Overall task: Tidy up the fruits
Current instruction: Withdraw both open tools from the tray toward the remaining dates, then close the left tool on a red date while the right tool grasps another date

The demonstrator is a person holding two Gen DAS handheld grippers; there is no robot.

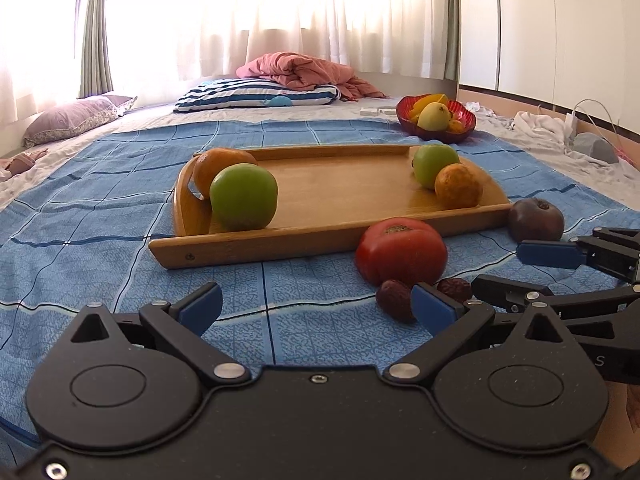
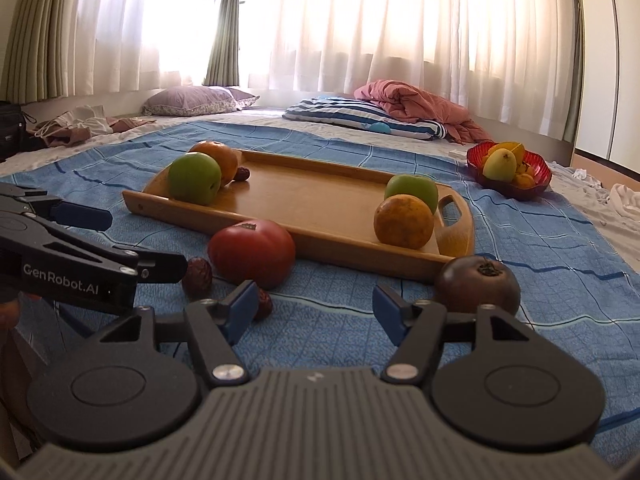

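A wooden tray (image 1: 340, 184) (image 2: 304, 192) lies on the blue cloth. It holds a green apple (image 1: 243, 195) and an orange (image 1: 218, 170) at its left end, and a green apple (image 1: 434, 162) and an orange (image 1: 458, 186) at its right end. A red tomato (image 1: 401, 250) (image 2: 252, 252), a dark purple tomato (image 1: 536, 220) (image 2: 478, 284) and two red dates (image 1: 396, 300) (image 1: 454, 288) lie in front of the tray. My left gripper (image 1: 316, 306) is open and empty, near the dates. My right gripper (image 2: 314, 308) is open and empty, between the tomatoes.
A red bowl (image 1: 436, 116) (image 2: 510, 170) with yellow fruit stands beyond the tray at the right. Pillows and a pink blanket (image 1: 312, 70) lie at the back. White cloth and a cable (image 1: 560, 124) lie at the right edge.
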